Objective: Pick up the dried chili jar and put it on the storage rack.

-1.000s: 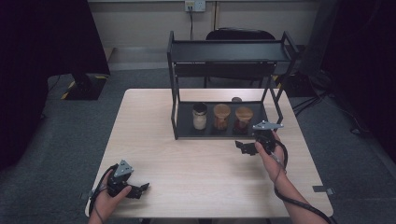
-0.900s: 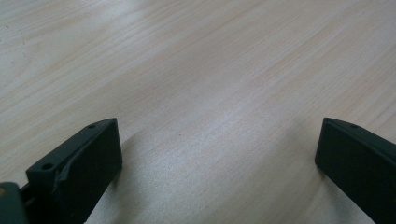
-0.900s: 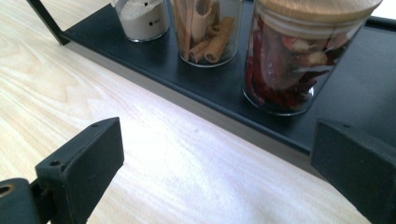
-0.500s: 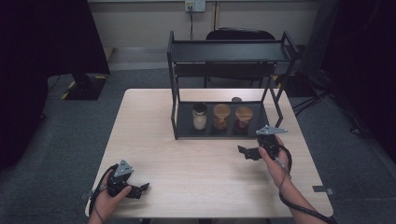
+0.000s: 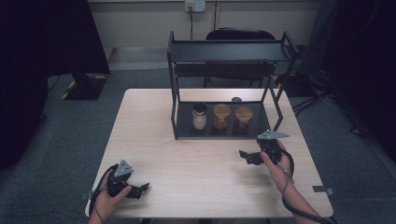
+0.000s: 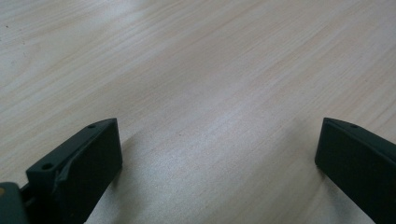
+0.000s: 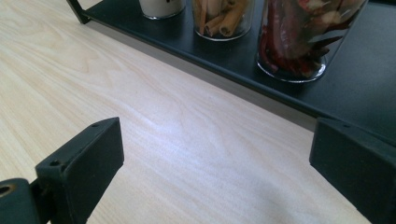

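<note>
Jars: three glass jars [image 5: 222, 116] stand upright in a row on the rack's lower shelf [image 5: 184, 127], centre frame.
Right gripper [image 5: 246, 156]: jaws wide apart, empty, near the shelf's front edge; rightmost jar [image 7: 306, 37] lies up-frame, nearest.
Left gripper [image 5: 140, 189]: lower left, wide open, empty, well apart.

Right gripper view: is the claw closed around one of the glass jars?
No, the right claw stands wide open over bare table, short of the jar of red chillies on the rack's lower shelf.
</note>
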{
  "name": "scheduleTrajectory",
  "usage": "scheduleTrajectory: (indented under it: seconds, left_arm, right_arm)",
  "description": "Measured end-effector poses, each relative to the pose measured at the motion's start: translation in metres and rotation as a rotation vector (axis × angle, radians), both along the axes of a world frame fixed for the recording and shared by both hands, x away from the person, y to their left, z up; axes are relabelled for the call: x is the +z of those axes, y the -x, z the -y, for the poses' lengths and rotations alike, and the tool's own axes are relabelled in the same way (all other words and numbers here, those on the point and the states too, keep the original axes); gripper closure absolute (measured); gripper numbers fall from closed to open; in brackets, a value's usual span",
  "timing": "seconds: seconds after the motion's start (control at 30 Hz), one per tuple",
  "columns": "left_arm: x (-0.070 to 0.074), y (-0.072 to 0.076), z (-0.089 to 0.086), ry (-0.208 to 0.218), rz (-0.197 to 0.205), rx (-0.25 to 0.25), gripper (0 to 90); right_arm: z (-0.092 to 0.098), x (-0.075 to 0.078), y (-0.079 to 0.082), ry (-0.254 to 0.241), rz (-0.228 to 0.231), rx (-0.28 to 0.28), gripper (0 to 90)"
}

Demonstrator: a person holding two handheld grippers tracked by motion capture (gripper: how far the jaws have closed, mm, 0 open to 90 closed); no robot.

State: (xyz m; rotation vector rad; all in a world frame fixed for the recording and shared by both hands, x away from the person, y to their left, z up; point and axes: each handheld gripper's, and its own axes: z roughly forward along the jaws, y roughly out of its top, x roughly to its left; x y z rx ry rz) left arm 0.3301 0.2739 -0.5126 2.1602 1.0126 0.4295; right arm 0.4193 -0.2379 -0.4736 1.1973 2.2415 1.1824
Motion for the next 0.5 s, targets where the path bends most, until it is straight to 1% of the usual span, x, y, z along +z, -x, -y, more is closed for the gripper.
scheduleTrajectory:
  seconds: [0.5]
  left_arm:
    - [0.0, 0.0, 0.0, 0.0, 0.0, 0.0, 0.1]
  right_arm:
    - [0.0065, -0.0061, 0.0102, 0.002, -0.011, 0.012, 1.7]
